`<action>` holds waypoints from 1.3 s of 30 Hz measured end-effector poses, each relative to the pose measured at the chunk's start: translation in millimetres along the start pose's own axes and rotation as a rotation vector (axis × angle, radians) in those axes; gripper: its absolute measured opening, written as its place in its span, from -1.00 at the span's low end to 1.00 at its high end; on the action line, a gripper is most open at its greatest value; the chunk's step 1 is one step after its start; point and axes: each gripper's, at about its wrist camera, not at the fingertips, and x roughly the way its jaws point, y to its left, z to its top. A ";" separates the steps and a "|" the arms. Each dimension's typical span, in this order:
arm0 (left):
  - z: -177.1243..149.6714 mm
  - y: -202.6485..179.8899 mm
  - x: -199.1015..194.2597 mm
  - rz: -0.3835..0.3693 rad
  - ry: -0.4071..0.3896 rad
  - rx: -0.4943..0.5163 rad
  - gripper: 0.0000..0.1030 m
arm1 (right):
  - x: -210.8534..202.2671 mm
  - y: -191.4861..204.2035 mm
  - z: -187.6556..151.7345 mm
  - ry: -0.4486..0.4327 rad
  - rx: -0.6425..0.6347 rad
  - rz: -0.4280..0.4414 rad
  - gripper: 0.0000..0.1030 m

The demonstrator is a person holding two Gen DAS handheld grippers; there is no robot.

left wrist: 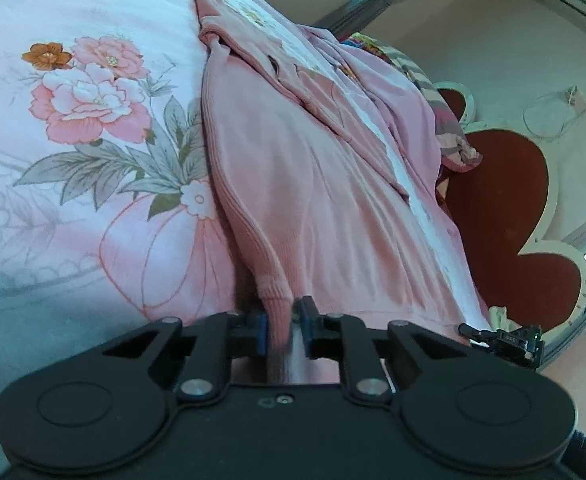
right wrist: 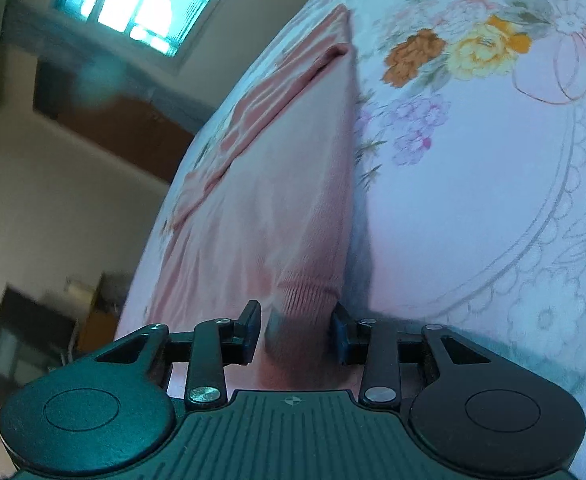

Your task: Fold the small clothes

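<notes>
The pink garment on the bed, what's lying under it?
The pink garment lies on a floral bedsheet, which shows all around it. The left gripper and right gripper each pinch a ribbed cuff. Whatever is directly beneath the fabric is covered.

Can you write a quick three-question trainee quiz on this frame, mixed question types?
1. True or false: the left claw is shut on a ribbed cuff of the pink garment.
2. Multiple choice: what does the garment lie on? A) a bare wooden table B) a floral bedsheet C) a tiled floor
3. Short answer: what sits between the pads of the right claw?

Key:
1. True: the blue pads press on the cuff.
2. B
3. Another ribbed cuff of the same pink garment; the pads are closed on it.
</notes>
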 end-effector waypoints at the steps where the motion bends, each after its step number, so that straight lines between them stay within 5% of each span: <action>1: 0.0 2.3 0.3 -0.009 -0.016 -0.018 -0.79 | 1.7 -0.9 1.9 -0.016 0.007 0.001 -0.30; 5: -3.1 6.1 0.7 -0.010 -0.039 -0.028 -0.92 | 5.5 -0.2 2.8 -0.018 -0.027 -0.052 -0.78; 12: 26.3 -9.0 -13.9 -0.108 -0.190 -0.050 -0.95 | -10.3 37.3 31.8 -0.078 -0.125 0.020 -0.81; 21: 184.2 -1.5 52.6 -0.161 -0.315 -0.091 -0.95 | 76.0 75.0 202.9 -0.160 -0.161 0.098 -0.80; 26: 253.0 21.2 113.6 -0.126 -0.330 -0.119 -0.95 | 166.6 31.0 293.5 -0.146 -0.032 0.064 -0.80; 31: 280.6 56.7 175.2 -0.022 -0.251 -0.231 -0.83 | 233.0 -32.7 325.7 -0.095 0.137 -0.053 -0.80; 33: 274.9 62.3 178.1 -0.035 -0.241 -0.243 -0.77 | 231.8 -47.9 321.0 -0.107 0.205 0.010 -0.71; 37: 269.2 66.8 166.3 -0.106 -0.230 -0.249 -0.58 | 210.4 -47.9 316.9 -0.109 0.167 0.084 -0.05; 39: 270.5 70.5 170.1 -0.114 -0.224 -0.265 -0.71 | 210.0 -44.2 324.6 -0.091 0.128 0.083 -0.11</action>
